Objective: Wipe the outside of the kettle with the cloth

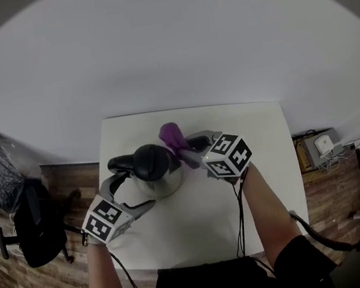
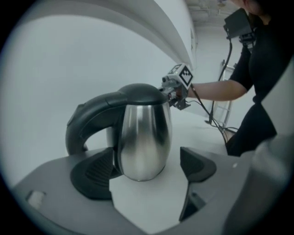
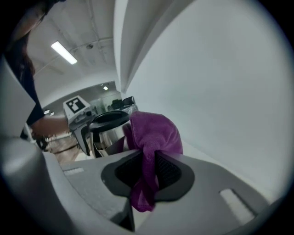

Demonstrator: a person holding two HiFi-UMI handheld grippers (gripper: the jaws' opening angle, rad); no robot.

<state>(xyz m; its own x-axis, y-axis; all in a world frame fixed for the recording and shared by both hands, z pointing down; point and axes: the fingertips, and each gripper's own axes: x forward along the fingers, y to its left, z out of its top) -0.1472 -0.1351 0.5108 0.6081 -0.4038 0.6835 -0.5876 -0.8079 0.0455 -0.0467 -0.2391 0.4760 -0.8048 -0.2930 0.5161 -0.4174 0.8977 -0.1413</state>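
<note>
A steel kettle with a black lid and handle stands upright on the white table. In the left gripper view the kettle stands between my left gripper's open jaws. The left pad lies close by the kettle's base and handle, and the right pad is apart from it. My right gripper is shut on a purple cloth, which bunches above the pads and hangs below them. In the head view the cloth is at the kettle's far right side, by the lid, in the right gripper.
The table's edges lie close on all sides of the kettle. A black chair stands on the wooden floor at the left. A small white device with cables sits on the floor at the right. A cable trails from the right gripper.
</note>
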